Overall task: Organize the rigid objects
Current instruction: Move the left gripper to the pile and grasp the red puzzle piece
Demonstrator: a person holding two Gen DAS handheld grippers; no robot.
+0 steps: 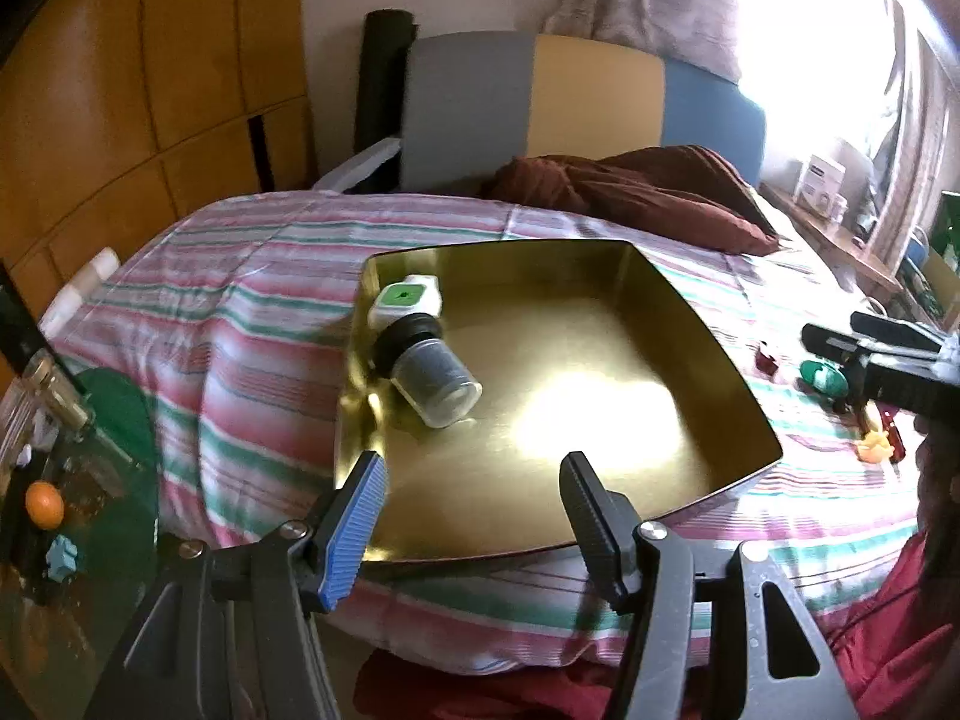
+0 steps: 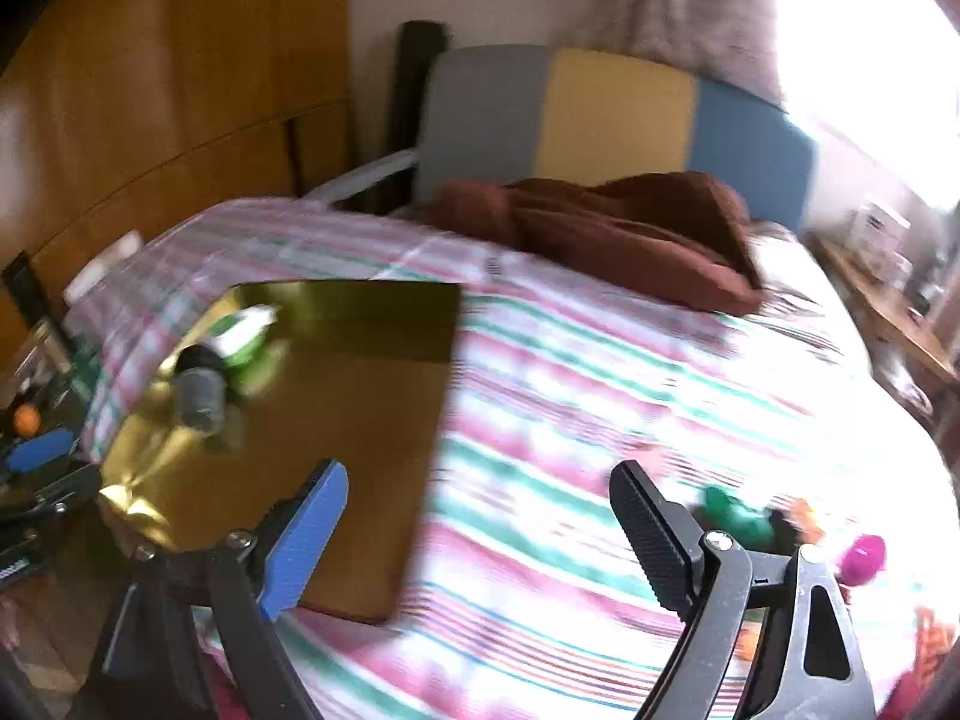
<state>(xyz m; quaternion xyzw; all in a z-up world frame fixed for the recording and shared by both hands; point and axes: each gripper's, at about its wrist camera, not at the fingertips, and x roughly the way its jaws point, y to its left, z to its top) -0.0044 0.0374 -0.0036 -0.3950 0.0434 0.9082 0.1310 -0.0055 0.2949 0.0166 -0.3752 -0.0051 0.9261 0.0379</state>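
Gold tray (image 1: 690,324) on the bed (image 1: 252,324) holds only one jar (image 1: 429,369); our left gripper (image 1: 474,486) and right gripper (image 2: 480,516) have empty, wide fingers. We judge the small toys (image 1: 825,378) remain.

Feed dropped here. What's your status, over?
Left gripper open, empty. Right gripper open, empty. Grinder jar lying in gold tray. Nothing blocking.

Right gripper (image 2: 480,516) is seen with jaws spread wide, nothing between them, above a striped bedspread (image 2: 570,396). A gold tray (image 2: 360,420) lies left, a blurred jar (image 2: 201,399) in it. Green toy (image 2: 735,516) and pink object (image 2: 864,558) are blurred at right.
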